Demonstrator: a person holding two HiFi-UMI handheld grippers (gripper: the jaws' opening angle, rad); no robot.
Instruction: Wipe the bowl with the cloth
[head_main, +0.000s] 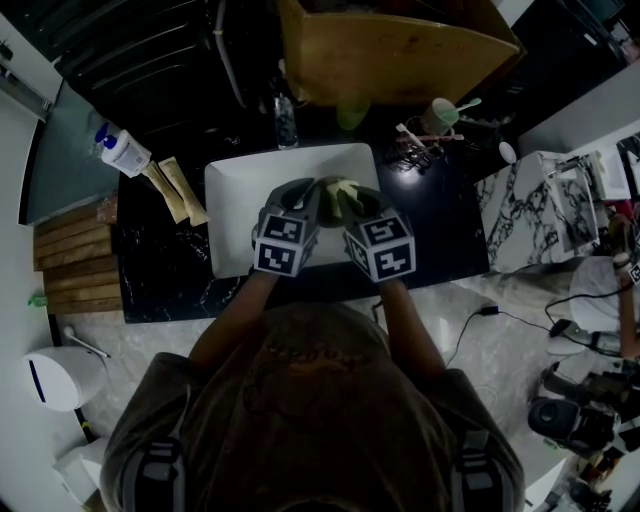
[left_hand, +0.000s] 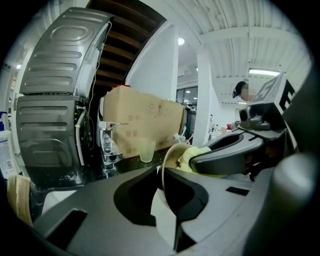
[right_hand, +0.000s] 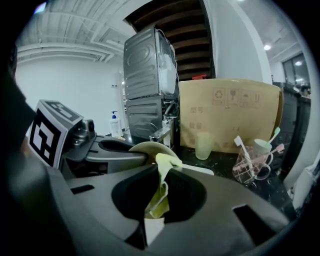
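A: Where is the bowl?

B: The bowl hangs above the white sink. The left gripper has its jaws closed on the bowl's rim.

A: And the cloth?

B: The right gripper has its jaws clamped on the yellow-green cloth. The cloth's upper end touches the bowl.

A: How do the two grippers stand?

B: They are side by side and close together, both pointing away from the person, over the sink set in the black worktop.

A: What is behind them?

B: A chrome faucet, a pale cup and a cardboard box stand at the back of the worktop.
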